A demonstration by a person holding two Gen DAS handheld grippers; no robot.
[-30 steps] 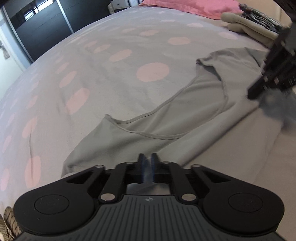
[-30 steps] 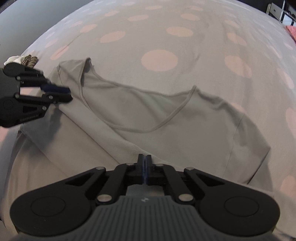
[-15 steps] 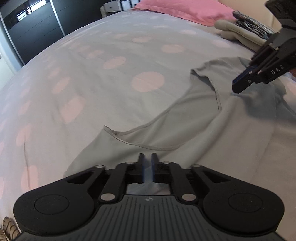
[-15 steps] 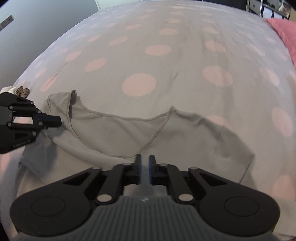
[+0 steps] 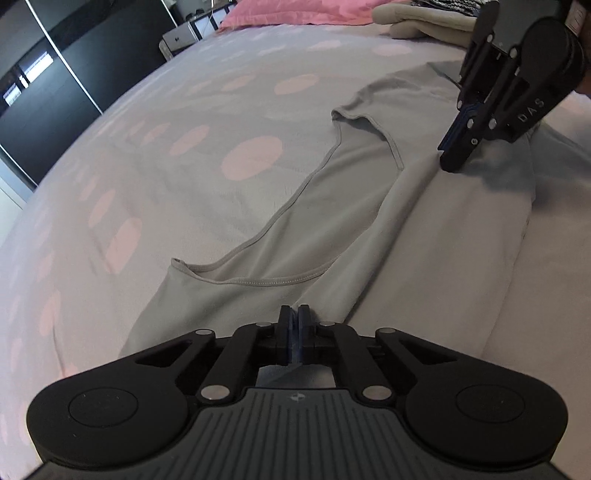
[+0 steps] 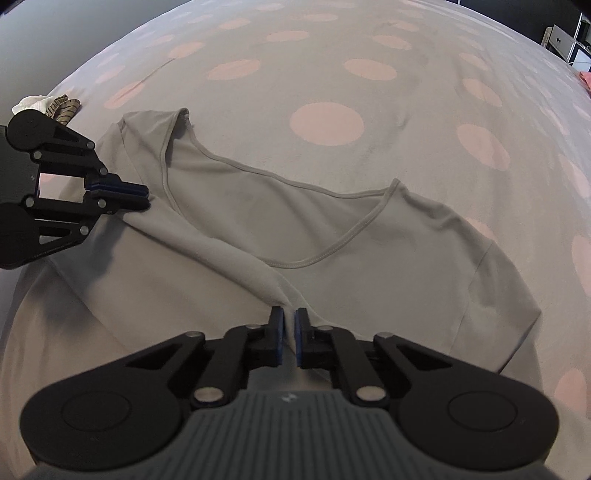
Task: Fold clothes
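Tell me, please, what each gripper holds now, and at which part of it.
Both hold the grey T-shirt along one fold edge. The left gripper is shut on it near one shoulder, and the right gripper pinches a raised ridge below the neckline.

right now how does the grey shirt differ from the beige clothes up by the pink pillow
The grey shirt lies spread out with its neckline open; the beige clothes sit folded in a compact stack. The grey shirt is a cool grey, the beige clothes paler and warmer. The grey shirt is near the camera, the beige clothes far off. Both rest on the dotted bedspread.
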